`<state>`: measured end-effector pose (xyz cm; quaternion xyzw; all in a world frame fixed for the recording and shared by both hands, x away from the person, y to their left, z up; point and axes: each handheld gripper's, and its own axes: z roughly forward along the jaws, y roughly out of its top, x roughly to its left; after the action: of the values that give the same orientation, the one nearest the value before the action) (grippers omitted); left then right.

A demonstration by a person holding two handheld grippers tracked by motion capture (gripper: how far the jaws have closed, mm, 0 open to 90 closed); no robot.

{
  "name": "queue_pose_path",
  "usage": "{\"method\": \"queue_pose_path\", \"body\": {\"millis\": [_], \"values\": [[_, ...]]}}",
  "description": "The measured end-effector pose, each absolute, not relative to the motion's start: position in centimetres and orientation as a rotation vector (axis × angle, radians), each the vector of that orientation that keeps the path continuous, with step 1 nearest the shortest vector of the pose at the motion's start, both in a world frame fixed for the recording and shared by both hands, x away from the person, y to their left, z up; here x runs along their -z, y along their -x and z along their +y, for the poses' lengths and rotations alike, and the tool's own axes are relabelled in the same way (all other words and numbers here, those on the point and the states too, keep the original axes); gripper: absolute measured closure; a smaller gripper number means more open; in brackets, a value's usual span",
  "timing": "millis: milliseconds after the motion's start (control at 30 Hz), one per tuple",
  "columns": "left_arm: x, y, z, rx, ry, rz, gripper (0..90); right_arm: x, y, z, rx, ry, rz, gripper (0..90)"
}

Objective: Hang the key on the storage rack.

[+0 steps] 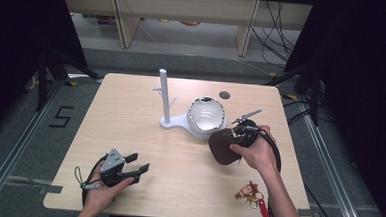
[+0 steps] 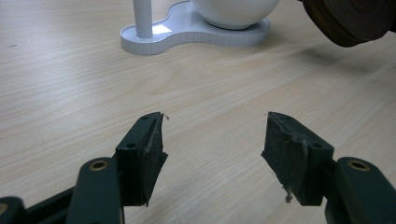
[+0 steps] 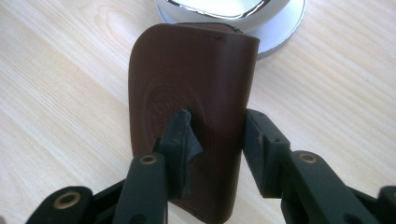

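Wooden table [image 1: 130, 115] on a grey floor, dark curtains both sides, shelving at the back. White stand [image 1: 173, 121] with an upright post and a round bowl-shaped mirror [image 1: 206, 114] sits mid-table. Small figurine keychain [image 1: 249, 192] lies near the front right edge.

Right gripper [image 3: 215, 140] is clamped on a brown leather pouch [image 3: 191, 88]: one pad presses the embossed face, the other the far side, pouch pinched between them. In the high view the pouch [image 1: 224, 146] looks clear of the table, just in front of the stand's base and slightly right of the mirror. Its long axis runs away from the jaws, zipper end pointing toward the mirror.

Left gripper [image 2: 212, 144] rests low near the front left, jaws spread wide, nothing between them. Pouch is well apart from it, up and to its right; right hand owns the pouch. My read: next move carries the pouch toward the stand.
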<state>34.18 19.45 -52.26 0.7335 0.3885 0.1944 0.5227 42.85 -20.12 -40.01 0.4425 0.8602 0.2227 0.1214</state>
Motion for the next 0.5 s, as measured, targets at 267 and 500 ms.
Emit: {"method": "queue_pose_path", "body": {"millis": [267,500], "values": [[52.25,-34.17,19.46,-0.464,-1.758,0.932,36.5,39.5,-42.97,-19.77,-0.611,-1.235,2.507,63.2],[52.26,-34.17,19.45,-0.468,-1.757,0.93,36.6,38.98,-43.05,-19.45,-0.591,-1.172,2.502,63.2]]}}
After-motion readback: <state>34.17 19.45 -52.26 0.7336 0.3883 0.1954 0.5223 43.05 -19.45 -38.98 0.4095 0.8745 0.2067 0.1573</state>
